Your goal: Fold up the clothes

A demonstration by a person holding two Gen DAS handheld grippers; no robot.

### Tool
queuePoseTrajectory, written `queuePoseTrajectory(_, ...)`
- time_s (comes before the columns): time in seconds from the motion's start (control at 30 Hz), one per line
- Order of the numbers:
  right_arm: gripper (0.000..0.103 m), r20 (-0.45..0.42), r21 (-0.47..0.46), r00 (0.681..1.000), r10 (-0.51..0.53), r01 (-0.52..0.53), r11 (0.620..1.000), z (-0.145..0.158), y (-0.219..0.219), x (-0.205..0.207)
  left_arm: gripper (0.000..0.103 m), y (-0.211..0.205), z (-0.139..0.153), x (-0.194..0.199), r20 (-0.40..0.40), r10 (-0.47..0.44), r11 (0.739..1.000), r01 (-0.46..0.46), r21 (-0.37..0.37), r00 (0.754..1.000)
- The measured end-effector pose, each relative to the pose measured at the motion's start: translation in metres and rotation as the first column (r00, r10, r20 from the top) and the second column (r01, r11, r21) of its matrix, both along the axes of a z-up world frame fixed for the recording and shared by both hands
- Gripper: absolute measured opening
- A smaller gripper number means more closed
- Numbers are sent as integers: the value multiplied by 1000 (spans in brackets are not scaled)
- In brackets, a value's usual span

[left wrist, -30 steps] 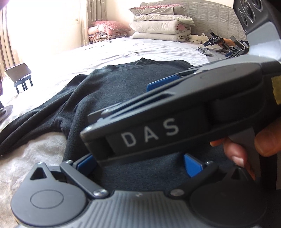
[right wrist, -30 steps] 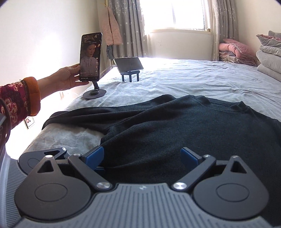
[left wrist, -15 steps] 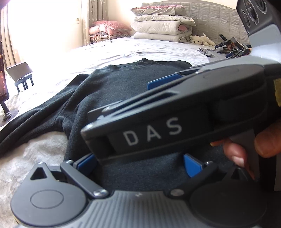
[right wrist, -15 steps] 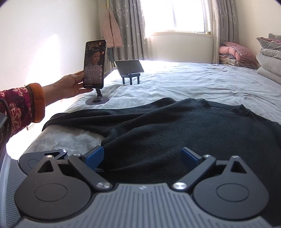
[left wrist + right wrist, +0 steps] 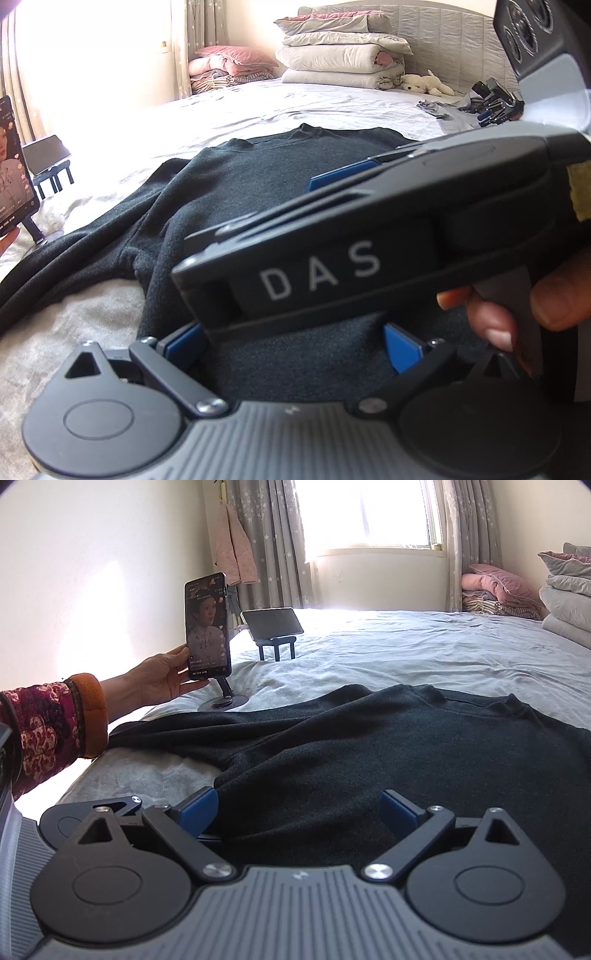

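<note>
On the near left of the bed (image 5: 406, 646), seen from the right wrist, a patterned sleeve (image 5: 48, 723) and a bare hand (image 5: 159, 679) reaching far-left, fingertips touching the edge of a lit phone (image 5: 207, 627). Phone upright on a round-footed stand (image 5: 223, 701). Just beyond, a second dark screen (image 5: 273, 622) tilted on a small legged holder.

Across the middle, a dark sweater (image 5: 369, 746) lying flat on the pale sheet: one sleeve trailing toward the near-left edge, neckline toward the far right, body spreading right past the frame.

Near centre, right tool (image 5: 299, 812) low over the sweater's hem, blue pads (image 5: 199, 812) spread wide apart, nothing pinched, fabric lying between and beneath them.

From the left wrist, left tool (image 5: 291, 347) likewise low at the hem, pads (image 5: 402, 347) spread, gripping nothing. Right tool crossing just in front of it, side marked "DAS", slanting up to the right, held at the right edge by fingers (image 5: 491, 317) wrapped around its handle.

Farther right and back, pink folded blankets (image 5: 229, 68) by the curtain, then a stack of pale quilts (image 5: 343, 55) against the headboard, a white plush toy (image 5: 424, 83) beside them, and small dark clutter at the far right, too blurred to tell.
</note>
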State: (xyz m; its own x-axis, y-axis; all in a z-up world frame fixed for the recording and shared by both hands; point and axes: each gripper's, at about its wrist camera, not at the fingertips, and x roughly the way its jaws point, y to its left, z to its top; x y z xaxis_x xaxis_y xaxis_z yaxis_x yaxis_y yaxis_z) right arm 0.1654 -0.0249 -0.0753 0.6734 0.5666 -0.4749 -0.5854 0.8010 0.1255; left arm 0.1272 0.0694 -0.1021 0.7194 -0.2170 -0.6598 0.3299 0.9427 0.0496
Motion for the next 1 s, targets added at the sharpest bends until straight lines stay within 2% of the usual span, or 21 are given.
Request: queuePoseTrajectory(1.0,97,-36,11,999,14,-13,1000,-3,-4,4,103,-2,-1,1,1,-10,1000,10,10,1000)
